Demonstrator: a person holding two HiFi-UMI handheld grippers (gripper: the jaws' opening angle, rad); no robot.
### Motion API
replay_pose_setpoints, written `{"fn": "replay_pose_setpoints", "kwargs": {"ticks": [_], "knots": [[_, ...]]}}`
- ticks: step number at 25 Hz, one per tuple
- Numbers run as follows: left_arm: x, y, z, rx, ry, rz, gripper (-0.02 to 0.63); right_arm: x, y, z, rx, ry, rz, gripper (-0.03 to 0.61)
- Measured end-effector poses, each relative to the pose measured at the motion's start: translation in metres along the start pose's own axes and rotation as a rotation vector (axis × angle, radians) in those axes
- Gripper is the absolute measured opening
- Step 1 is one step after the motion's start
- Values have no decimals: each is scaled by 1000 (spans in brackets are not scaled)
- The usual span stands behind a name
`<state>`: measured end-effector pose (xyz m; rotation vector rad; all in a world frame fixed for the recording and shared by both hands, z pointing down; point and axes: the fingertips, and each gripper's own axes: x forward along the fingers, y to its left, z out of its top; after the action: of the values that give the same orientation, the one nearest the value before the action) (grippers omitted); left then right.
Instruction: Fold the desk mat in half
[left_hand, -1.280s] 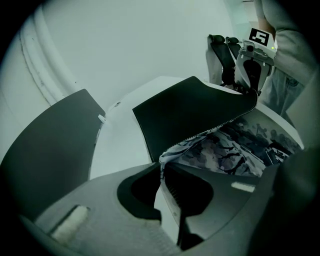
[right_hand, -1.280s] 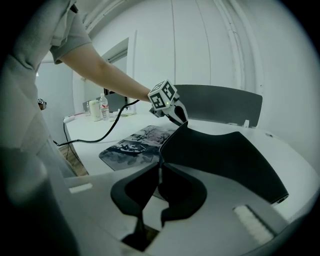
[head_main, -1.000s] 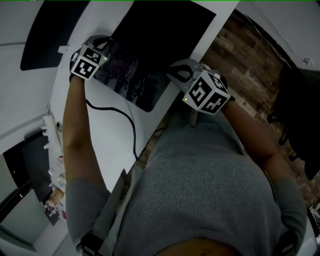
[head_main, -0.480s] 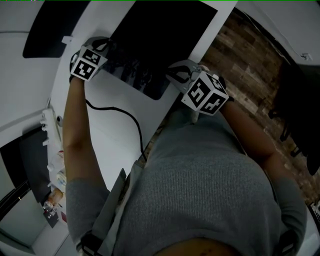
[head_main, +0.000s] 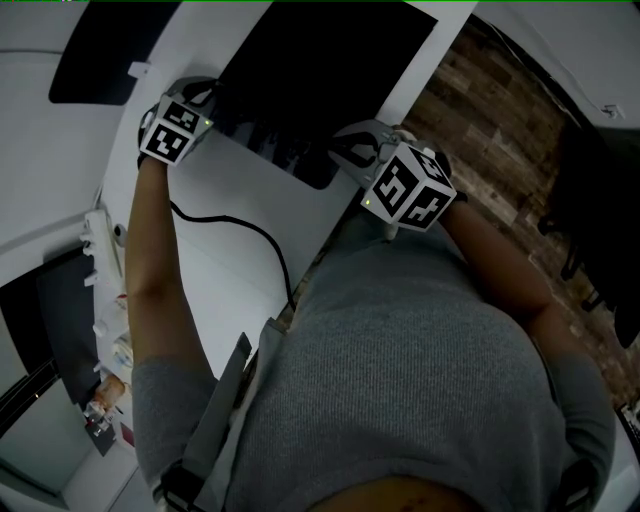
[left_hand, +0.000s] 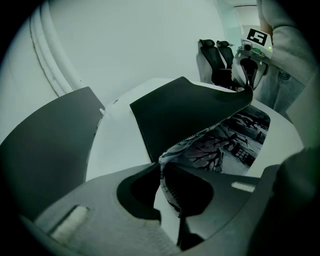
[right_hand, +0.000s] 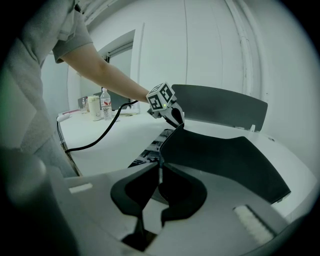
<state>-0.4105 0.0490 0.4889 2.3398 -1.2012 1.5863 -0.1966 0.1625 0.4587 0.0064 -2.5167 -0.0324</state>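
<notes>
The desk mat (head_main: 320, 70) lies on the white desk (head_main: 225, 280), its near edge lifted and curled over so the black underside (left_hand: 190, 107) faces up. Beneath the fold the printed face (left_hand: 232, 142) shows as a narrow strip. My left gripper (left_hand: 162, 165) is shut on the mat's near left corner. My right gripper (right_hand: 160, 167) is shut on the near right corner. In the head view the left gripper (head_main: 205, 105) and the right gripper (head_main: 345, 150) hold that edge over the mat's middle. Each gripper shows in the other's view, the right gripper (left_hand: 247, 75) and the left gripper (right_hand: 172, 117).
A black cable (head_main: 250, 235) runs across the desk near the left arm. A second dark mat (head_main: 110, 55) lies at the far left. Bottles (right_hand: 102, 107) stand at the desk's end. Black office chairs (left_hand: 217, 65) stand beyond the desk, over a brick-patterned floor (head_main: 480, 110).
Both grippers have carried the lifted near edge farther across the desk, away from the person. Much less of the printed face shows now; the black underside covers more.
</notes>
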Motion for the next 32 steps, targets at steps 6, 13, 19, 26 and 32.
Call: {"fn": "replay_pose_setpoints", "kwargs": {"ticks": [6, 13, 19, 26, 32], "knots": [[-9, -8, -13, -19, -1, 1, 35, 4, 15, 4, -6, -1, 18, 29], [-17, -18, -26, -15, 3, 4, 35, 8, 32, 5, -10, 2, 41, 29], [-23, -23, -38, -31, 6, 12, 44, 14, 45, 6, -16, 16, 42, 32], [-25, -28, -53, -93, -9, 33, 100, 23, 44, -3, 69, 41, 36, 49], [-41, -24, -59, -164, -43, 118, 98, 29, 59, 5, 119, 21, 128, 93]]}}
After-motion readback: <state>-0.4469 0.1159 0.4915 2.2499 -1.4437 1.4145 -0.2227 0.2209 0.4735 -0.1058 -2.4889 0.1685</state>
